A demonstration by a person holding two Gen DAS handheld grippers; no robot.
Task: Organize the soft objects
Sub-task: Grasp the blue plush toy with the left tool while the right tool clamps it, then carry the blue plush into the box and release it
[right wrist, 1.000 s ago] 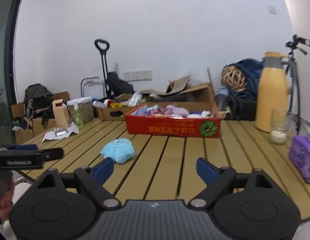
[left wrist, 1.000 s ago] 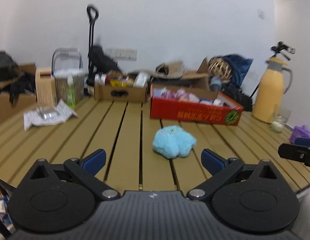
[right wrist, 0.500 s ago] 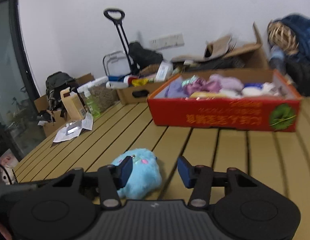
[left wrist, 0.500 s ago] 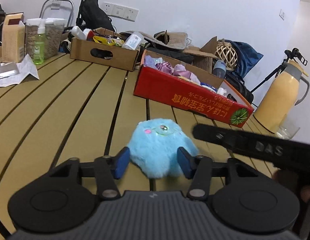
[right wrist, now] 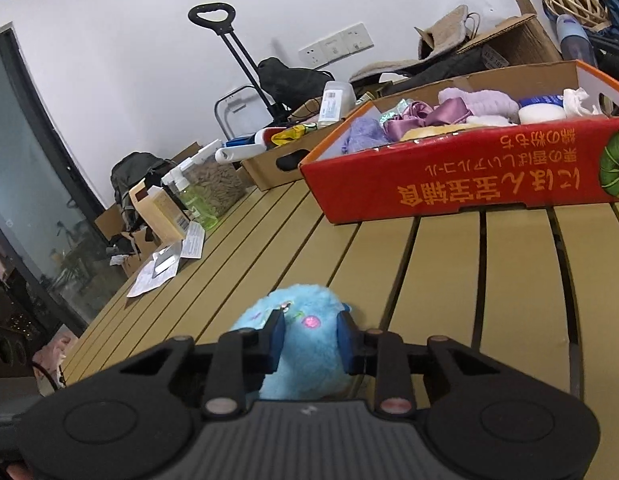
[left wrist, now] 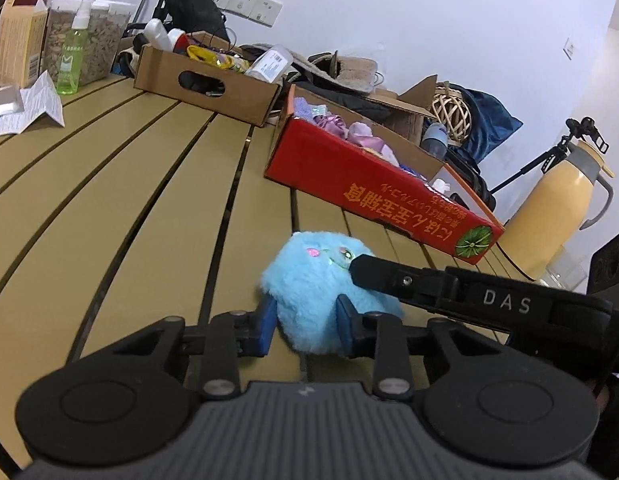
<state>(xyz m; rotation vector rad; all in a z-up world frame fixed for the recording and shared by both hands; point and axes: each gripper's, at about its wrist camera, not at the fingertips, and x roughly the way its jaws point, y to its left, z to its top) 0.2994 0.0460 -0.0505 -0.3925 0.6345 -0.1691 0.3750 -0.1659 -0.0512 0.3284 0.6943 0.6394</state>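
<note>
My left gripper (left wrist: 305, 330) is clamped on the blue plush toy (left wrist: 317, 280), blue pads pressed into the fur on both sides. My right gripper (right wrist: 311, 338) is squeezing the same plush (right wrist: 305, 344) from the other side, pads sunk in next to the pink cheek spot. In the left wrist view one black finger of my right gripper, marked DAS, comes in from the right and its tip lies against the toy's face. The toy sits on the slatted wooden table (left wrist: 109, 208), near the front edge, seemingly resting on the slats.

Further back, apart from the toy: red cardboard box (right wrist: 469, 184) holding purple and white soft items (right wrist: 449, 112). Behind it to the left, brown cardboard box (left wrist: 205, 80) with bottles and clutter. Far left: green spray bottle (left wrist: 71, 64), clear container of pellets (left wrist: 97, 36), folded paper sheet (left wrist: 33, 108). Far right: yellow thermos jug (left wrist: 549, 204). White wall with sockets behind everything.
</note>
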